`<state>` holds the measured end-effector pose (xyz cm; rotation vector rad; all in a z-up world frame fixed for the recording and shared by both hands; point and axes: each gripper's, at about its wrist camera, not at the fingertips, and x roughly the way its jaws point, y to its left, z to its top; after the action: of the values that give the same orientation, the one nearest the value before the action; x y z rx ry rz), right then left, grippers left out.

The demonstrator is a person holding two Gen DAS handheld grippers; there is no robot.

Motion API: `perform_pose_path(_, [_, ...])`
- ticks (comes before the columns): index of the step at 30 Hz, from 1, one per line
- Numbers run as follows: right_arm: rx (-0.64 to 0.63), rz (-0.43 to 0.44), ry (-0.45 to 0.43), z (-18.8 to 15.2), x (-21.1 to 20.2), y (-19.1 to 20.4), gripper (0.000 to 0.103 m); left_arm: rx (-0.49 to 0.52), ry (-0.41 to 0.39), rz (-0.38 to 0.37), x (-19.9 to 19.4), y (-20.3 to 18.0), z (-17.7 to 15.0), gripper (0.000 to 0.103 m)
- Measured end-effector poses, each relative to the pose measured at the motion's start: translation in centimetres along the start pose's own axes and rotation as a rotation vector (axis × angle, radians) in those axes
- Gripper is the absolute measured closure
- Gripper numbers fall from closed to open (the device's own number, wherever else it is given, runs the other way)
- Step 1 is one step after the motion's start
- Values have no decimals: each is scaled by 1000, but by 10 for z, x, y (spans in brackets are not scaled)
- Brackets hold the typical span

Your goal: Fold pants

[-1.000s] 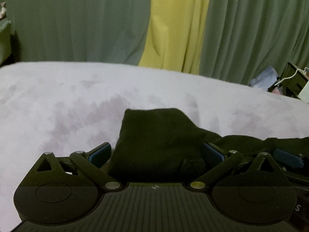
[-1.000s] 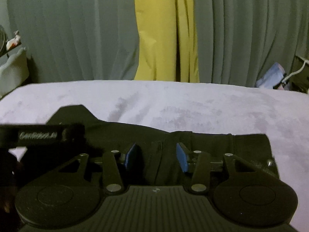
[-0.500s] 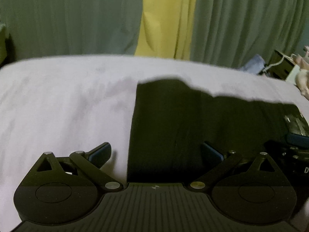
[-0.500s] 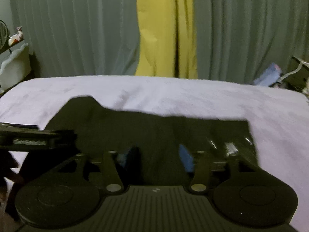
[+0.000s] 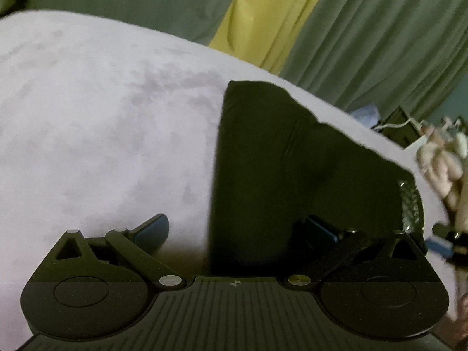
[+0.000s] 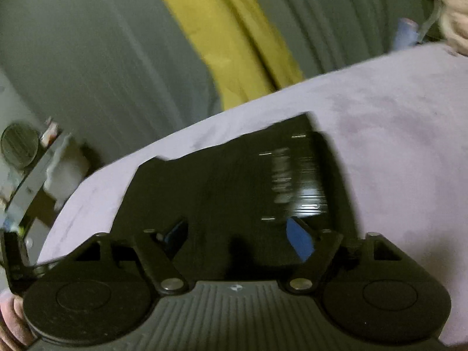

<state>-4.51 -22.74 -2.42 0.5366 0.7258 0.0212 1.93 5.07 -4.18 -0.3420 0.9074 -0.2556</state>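
The black pants [image 5: 292, 175] lie flat as a dark folded slab on the pale lilac bed cover [image 5: 102, 131]. My left gripper [image 5: 237, 228] is open and wide above the pants' near left edge; its left pad is over bare cover, its right pad over the cloth. In the right wrist view the pants [image 6: 234, 181] lie in front of my right gripper [image 6: 237, 234], which is open with both blue pads over the cloth. The view is blurred and tilted. Nothing is held.
Green and yellow curtains [image 5: 292, 29] hang behind the bed. Clutter with cables [image 5: 403, 122] stands past the bed's right edge. A shelf with small items [image 6: 32, 158] stands at the left. The person's hand [image 5: 441, 161] shows at the right.
The right gripper has opened and let go of the pants, which now lie flat. Both cameras have lifted back and tilted; the right one is moving fast.
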Motion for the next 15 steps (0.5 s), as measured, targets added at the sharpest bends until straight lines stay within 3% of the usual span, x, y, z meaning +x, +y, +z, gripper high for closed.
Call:
perform_pose_path(3, [75, -42, 31, 5, -1, -32, 15, -29, 32, -61, 9, -2, 7, 0])
perform_pose_path(7, [228, 45, 155, 3, 19, -74, 14, -20, 119, -134, 32, -4, 15, 0])
perform_pose_path(8, [283, 96, 176, 1, 25, -83, 8, -9, 129, -137, 36, -4, 17, 0])
perform_pose_path(11, [353, 214, 175, 6, 37, -98, 5, -1, 150, -172, 49, -5, 25, 0])
perform_pose_path(15, [365, 297, 185, 11, 55, -99, 6, -49, 157, -201, 64, -8, 35, 0])
